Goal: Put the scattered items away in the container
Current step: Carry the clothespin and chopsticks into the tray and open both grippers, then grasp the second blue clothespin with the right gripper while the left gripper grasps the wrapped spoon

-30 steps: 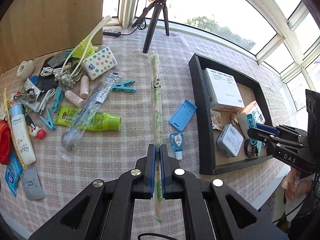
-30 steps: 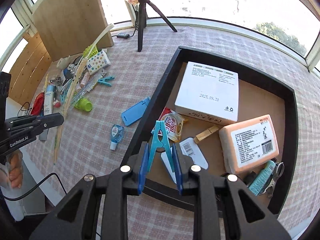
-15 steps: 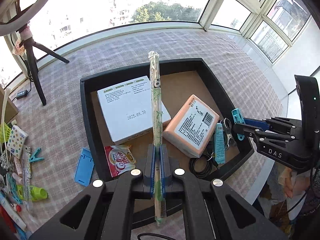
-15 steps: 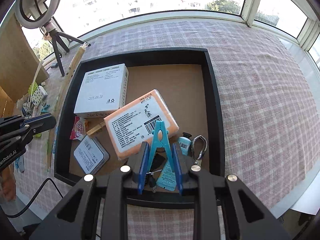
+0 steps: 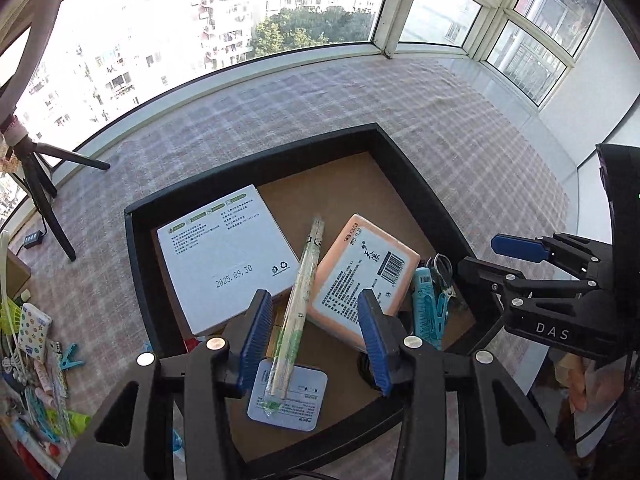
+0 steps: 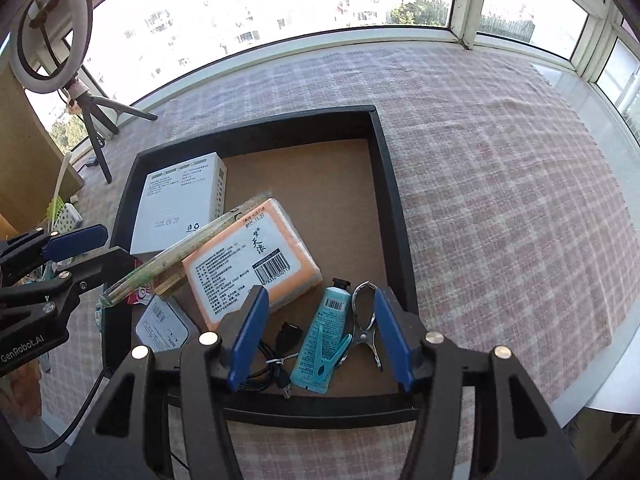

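Since half a second ago: both grippers have let go; the chopsticks packet and the blue clothespin, gripped then, now lie in the tray.
Left gripper [image 5: 316,340]: jaws wide apart, holding nothing, poised over the near end of the packet.
Right gripper [image 6: 320,340]: jaws wide apart and empty, above the tray's near right corner.
Chopsticks packet [image 5: 302,284]: lying slantwise in the tray, far end propped between the white box [image 5: 224,260] and the orange pack [image 5: 364,276], near end resting on the small grey tin [image 5: 294,400].
Blue clothespin [image 6: 330,354]: lying on top of the teal tube [image 6: 324,336], just beside the metal clip [image 6: 366,320].
Tray [image 6: 390,216]: black-walled with a brown floor, sitting on the checked tablecloth [image 6: 500,200]; its far right portion is bare.
Black cable [image 6: 276,364]: coiled near the front wall, left of the tube.
Red sachet [image 6: 142,294]: mostly hidden under the packet, probably a coffee creamer pouch.
Loose clutter [image 5: 36,360]: clothespins, tubes and a dotted pouch on the cloth left of the tray.
Ring light [image 6: 48,32]: on a tripod by the window.
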`<state>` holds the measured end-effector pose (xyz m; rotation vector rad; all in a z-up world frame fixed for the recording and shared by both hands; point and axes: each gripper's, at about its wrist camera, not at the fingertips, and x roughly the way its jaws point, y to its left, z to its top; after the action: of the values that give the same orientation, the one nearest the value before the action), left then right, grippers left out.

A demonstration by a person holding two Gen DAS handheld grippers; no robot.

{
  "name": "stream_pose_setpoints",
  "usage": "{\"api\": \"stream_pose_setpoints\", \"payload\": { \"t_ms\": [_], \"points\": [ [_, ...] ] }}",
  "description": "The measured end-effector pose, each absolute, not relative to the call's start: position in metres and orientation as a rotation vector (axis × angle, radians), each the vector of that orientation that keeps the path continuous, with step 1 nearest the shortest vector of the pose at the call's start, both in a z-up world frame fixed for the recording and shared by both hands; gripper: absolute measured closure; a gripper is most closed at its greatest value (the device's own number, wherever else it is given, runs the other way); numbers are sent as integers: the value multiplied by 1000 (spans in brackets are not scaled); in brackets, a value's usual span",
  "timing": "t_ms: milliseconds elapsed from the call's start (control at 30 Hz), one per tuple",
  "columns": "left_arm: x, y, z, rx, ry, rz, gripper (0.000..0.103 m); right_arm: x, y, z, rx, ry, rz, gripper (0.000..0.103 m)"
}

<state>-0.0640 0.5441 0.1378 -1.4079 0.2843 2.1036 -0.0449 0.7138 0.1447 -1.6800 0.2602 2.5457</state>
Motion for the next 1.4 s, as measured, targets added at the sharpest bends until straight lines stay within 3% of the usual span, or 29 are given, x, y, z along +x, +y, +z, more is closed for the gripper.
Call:
{"api": "stream_pose_setpoints", "payload": {
  "t_ms": [533, 967, 1400],
  "points": [
    [-33, 387, 123, -1488, 175, 2288, 61, -58, 587, 145, -1748, 57, 2789, 49],
    [-24, 220, 98, -1632, 72, 2440, 61, -60, 455, 131, -1916, -273, 2908, 48],
    [-36, 153, 49, -1762, 56, 2425, 61, -83, 373, 105, -2077, -578, 2889, 48]
  ]
}}
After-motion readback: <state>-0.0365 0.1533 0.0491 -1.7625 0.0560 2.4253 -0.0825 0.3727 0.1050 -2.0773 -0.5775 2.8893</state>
